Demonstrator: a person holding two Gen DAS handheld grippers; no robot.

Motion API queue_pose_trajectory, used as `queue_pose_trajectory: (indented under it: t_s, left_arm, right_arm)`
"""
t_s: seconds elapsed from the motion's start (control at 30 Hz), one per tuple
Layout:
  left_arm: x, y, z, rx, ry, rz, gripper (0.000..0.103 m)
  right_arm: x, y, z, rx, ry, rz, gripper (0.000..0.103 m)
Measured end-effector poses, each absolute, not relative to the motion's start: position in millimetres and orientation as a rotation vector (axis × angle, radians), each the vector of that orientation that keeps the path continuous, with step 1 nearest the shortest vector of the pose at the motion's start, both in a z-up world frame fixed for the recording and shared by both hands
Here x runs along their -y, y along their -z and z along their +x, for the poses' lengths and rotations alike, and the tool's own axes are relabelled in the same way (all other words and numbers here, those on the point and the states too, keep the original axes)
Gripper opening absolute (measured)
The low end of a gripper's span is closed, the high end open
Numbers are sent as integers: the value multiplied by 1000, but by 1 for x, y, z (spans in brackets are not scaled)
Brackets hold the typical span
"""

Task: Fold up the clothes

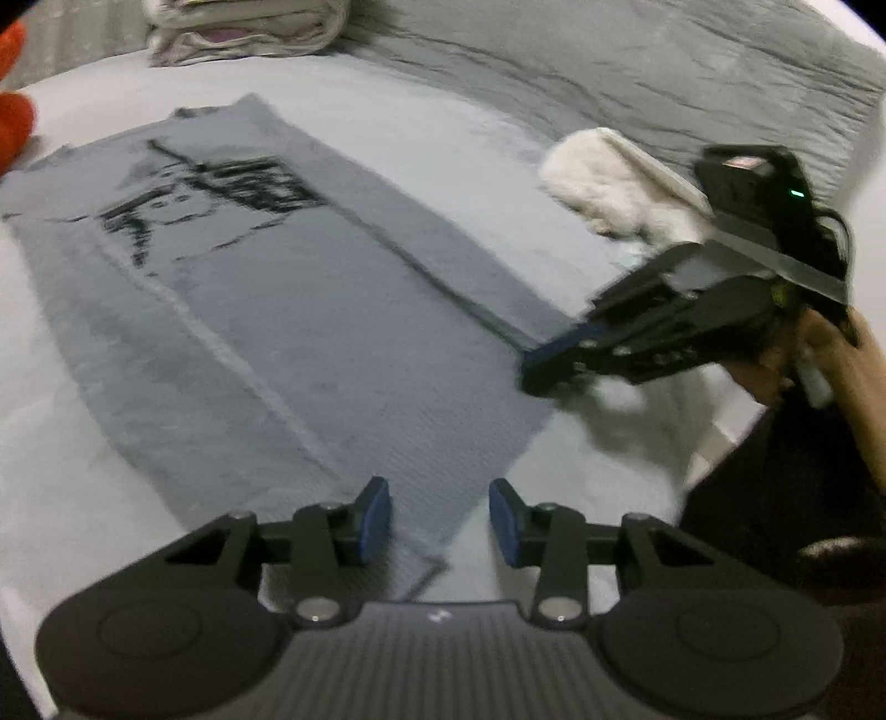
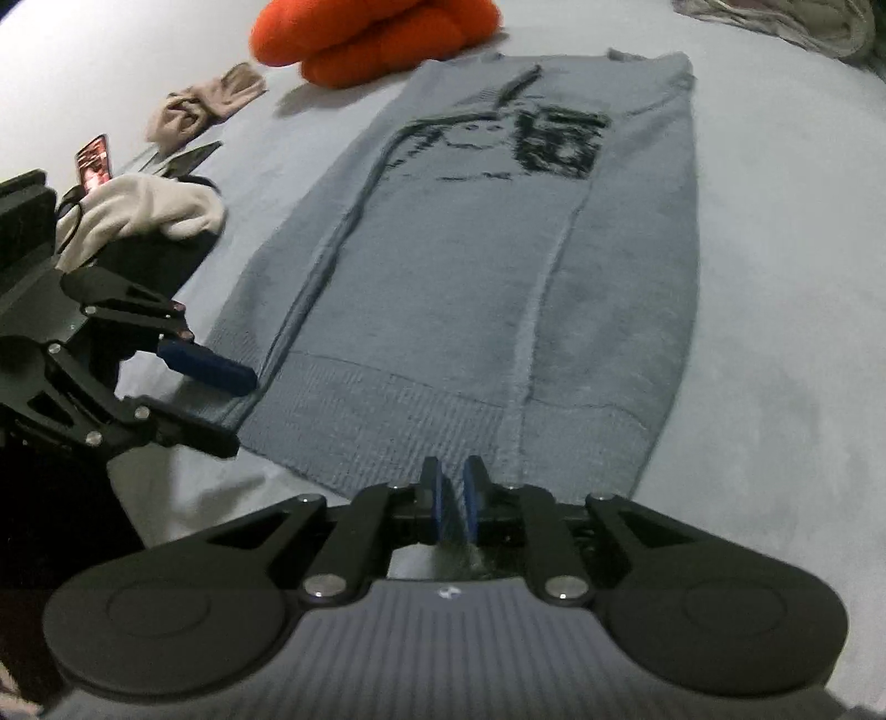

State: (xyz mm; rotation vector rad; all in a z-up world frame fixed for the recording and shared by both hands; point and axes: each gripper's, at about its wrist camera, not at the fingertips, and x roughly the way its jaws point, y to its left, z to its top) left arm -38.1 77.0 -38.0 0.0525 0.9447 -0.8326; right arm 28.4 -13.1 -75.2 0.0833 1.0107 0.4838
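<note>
A grey knitted sweater (image 1: 266, 310) with a black pattern on its chest lies flat on the pale bed, both sleeves folded in over the body (image 2: 470, 288). My left gripper (image 1: 440, 520) stands open at the near hem corner, and the fabric lies between its blue pads without being pinched. From the right wrist view, that gripper (image 2: 238, 412) straddles the hem's left corner. My right gripper (image 2: 453, 493) is shut on the sweater's ribbed hem, with grey fabric showing in the narrow gap. In the left wrist view it (image 1: 534, 368) sits at the far hem corner, held by a hand (image 1: 819, 354).
An orange padded item (image 2: 376, 33) lies beyond the sweater's collar. A beige garment (image 2: 205, 105), a phone (image 2: 94, 160) and a white fleecy garment (image 2: 144, 210) lie to the left. A stack of folded clothes (image 1: 243, 27) and a grey quilt (image 1: 637, 72) sit at the back.
</note>
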Motion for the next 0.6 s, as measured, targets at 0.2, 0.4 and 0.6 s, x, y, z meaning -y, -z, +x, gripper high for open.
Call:
queue_pose_trajectory:
  t_s: [0.2,0.4,0.6]
  left_arm:
    - [-93,23,-38,-873,863,-33,50]
    - [-117,28,-20,-901,677,-134,53]
    - [-132,37,-10,-953,540,-194,68]
  right_arm:
    - [34,60,29,-960,-502,210,16]
    - [62,57,36,-934,-396,313,40]
    - [80,57,38,-924,-325,337,47]
